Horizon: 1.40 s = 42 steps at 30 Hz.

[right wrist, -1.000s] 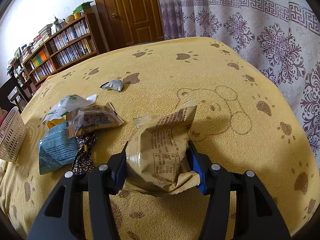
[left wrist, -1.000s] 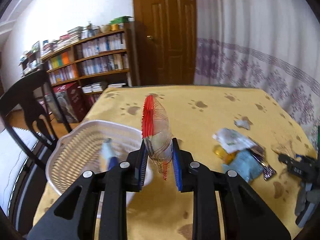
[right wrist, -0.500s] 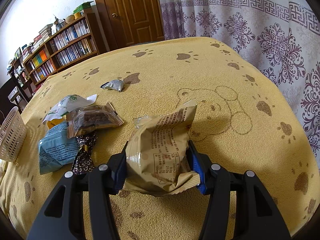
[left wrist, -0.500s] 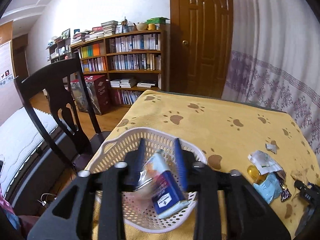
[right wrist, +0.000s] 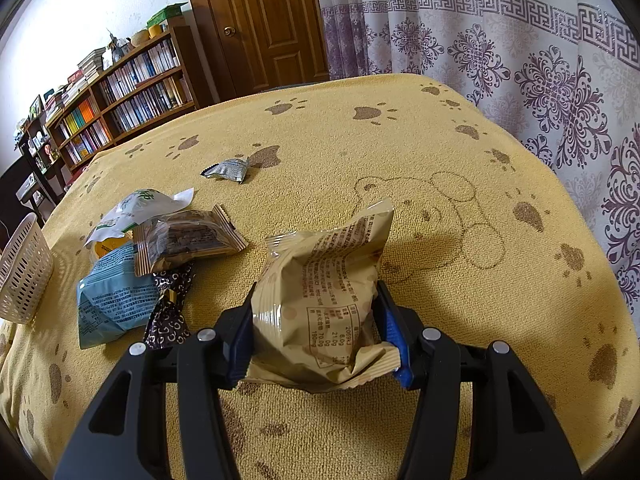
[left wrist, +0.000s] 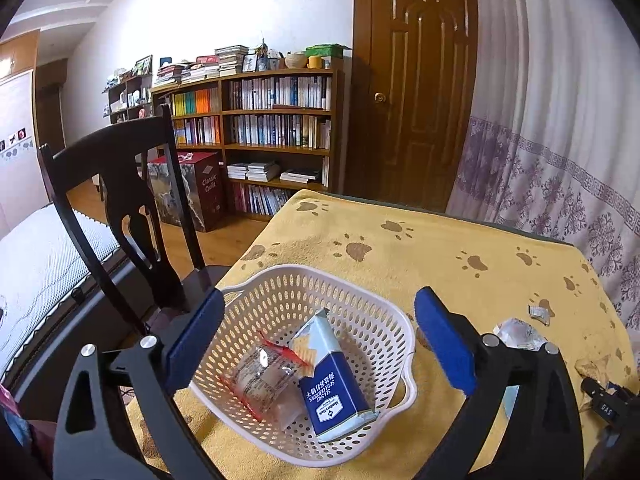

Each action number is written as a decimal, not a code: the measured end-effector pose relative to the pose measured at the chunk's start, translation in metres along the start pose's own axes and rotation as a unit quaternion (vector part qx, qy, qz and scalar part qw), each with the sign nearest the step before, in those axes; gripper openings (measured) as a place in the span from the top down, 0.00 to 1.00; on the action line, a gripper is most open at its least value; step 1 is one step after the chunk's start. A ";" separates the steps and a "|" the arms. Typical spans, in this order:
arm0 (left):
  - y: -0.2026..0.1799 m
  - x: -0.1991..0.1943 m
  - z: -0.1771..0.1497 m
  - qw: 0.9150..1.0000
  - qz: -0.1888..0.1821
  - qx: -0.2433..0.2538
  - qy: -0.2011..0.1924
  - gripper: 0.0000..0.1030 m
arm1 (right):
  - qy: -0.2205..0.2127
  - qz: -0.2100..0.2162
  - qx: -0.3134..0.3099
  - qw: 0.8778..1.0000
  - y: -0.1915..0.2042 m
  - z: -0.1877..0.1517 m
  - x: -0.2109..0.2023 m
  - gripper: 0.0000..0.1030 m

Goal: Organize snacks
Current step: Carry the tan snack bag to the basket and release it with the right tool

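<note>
My left gripper [left wrist: 318, 334] hangs wide open above the white plastic basket [left wrist: 360, 304] at the table's left edge. Inside the basket lie a clear packet with red trim [left wrist: 260, 376] and a blue and white cracker pack [left wrist: 334, 380]. My right gripper [right wrist: 318, 320] is shut on a tan snack bag [right wrist: 324, 292], held just over the yellow cloth. To its left sits a pile of loose snacks: a light blue bag [right wrist: 110, 296], a brown-striped clear packet [right wrist: 188, 240], a white and green packet [right wrist: 136, 210] and a dark patterned wrapper [right wrist: 170, 308]. A small silver sachet [right wrist: 226, 169] lies farther back.
The table wears a yellow cloth with paw prints [right wrist: 440, 140]. A dark wooden chair [left wrist: 120, 216] stands against the table's left side by the basket. A patterned curtain [right wrist: 540, 60] hangs along the right edge. Bookshelves [left wrist: 260, 120] and a door [left wrist: 416, 80] stand behind.
My left gripper carried the red-trimmed clear packet over the basket, opened and dropped it in beside the blue pack. The right gripper has stayed still with the tan bag.
</note>
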<state>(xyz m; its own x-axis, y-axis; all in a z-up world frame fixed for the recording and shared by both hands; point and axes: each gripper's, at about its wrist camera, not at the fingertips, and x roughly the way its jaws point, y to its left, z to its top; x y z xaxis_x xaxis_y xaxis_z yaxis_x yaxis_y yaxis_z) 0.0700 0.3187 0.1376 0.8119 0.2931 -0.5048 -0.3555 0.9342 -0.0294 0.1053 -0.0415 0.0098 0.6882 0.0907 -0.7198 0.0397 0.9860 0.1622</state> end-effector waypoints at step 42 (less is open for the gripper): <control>0.077 -0.055 0.029 0.992 0.015 -0.098 -0.081 0.05 | -0.055 0.219 -0.057 0.973 0.167 0.038 -0.071 0.48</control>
<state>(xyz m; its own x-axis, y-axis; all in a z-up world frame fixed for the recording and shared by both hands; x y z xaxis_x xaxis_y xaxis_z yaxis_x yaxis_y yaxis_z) 0.0114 0.3803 0.1886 0.8573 0.3641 -0.3641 -0.4514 0.8715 -0.1915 0.0904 0.1108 0.1140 0.6954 0.4953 -0.5206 -0.3503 0.8663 0.3562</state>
